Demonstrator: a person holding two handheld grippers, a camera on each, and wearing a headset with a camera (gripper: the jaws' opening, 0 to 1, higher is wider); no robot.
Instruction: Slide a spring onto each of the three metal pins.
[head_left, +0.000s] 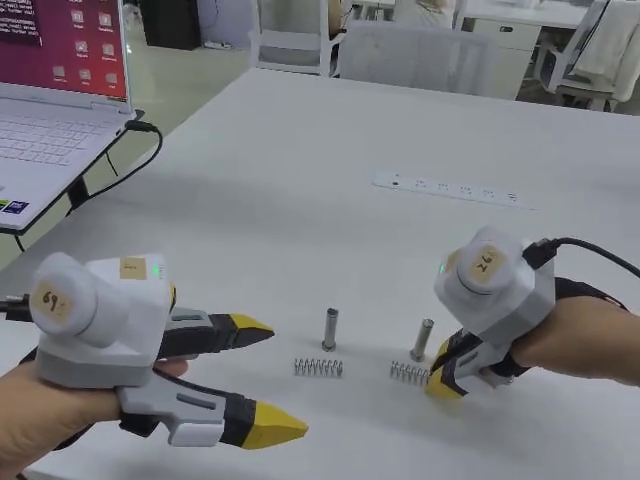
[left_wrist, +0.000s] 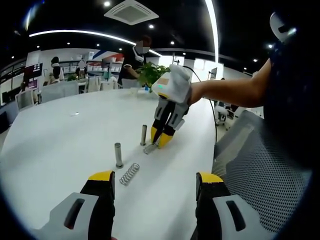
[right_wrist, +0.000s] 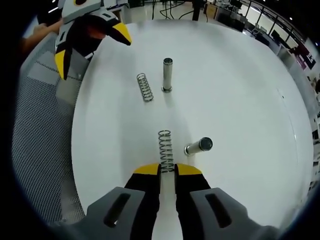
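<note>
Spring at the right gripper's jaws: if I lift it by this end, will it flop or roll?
The spring is thin, open wire coil, so probably light. Pinched at one end by the right gripper, it may droop or bounce slightly. Lying sideways on the smooth table, it could roll if released.

Left pin and right pin upright, loose spring lying flat, second spring pinched by right gripper

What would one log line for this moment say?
right gripper: shut on coiled steel spring | left gripper: open | both grey metal pins: bare
</note>
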